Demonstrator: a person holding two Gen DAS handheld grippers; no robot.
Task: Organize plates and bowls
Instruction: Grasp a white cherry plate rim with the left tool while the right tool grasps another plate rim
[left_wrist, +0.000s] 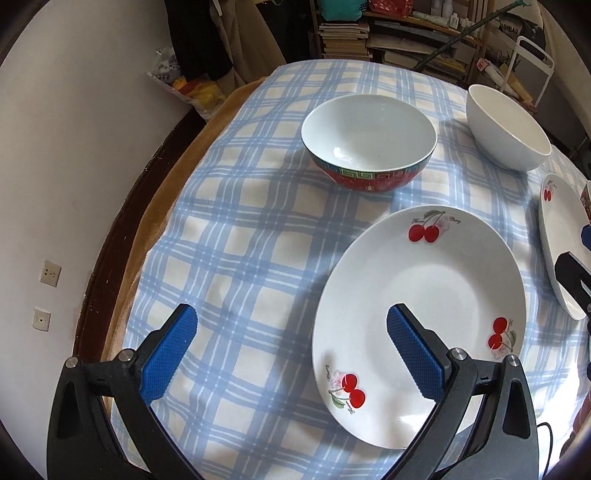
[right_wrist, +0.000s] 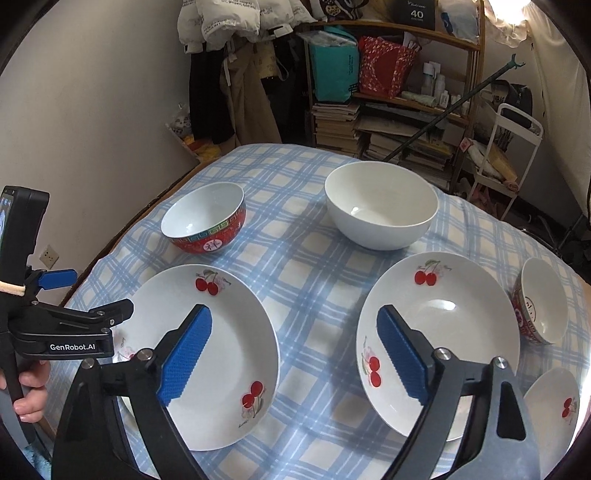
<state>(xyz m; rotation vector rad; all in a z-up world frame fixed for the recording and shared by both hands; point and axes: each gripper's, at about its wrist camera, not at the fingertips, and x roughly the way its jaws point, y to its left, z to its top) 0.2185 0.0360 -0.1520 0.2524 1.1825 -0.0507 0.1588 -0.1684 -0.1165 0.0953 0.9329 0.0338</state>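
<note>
My left gripper (left_wrist: 291, 314) is open over the blue-checked tablecloth (left_wrist: 240, 240), its right finger above a white cherry plate (left_wrist: 436, 288). Behind the plate stand a red-sided bowl (left_wrist: 369, 140) and a plain white bowl (left_wrist: 506, 129). My right gripper (right_wrist: 293, 314) is open too, with nothing between its fingers; it hangs over the gap between two cherry plates, the left one (right_wrist: 236, 350) and the right one (right_wrist: 454, 317). The red bowl (right_wrist: 203, 221) and the white bowl (right_wrist: 380, 203) sit behind them. A small red bowl (right_wrist: 543, 299) leans at the far right.
A small cherry dish (right_wrist: 554, 406) lies at the lower right. A hand (right_wrist: 29, 391) holds the left tool at the left edge. Behind the table are a wooden shelf (right_wrist: 406, 110) with books and bags, and a white cart (right_wrist: 513, 147). A wall runs along the left.
</note>
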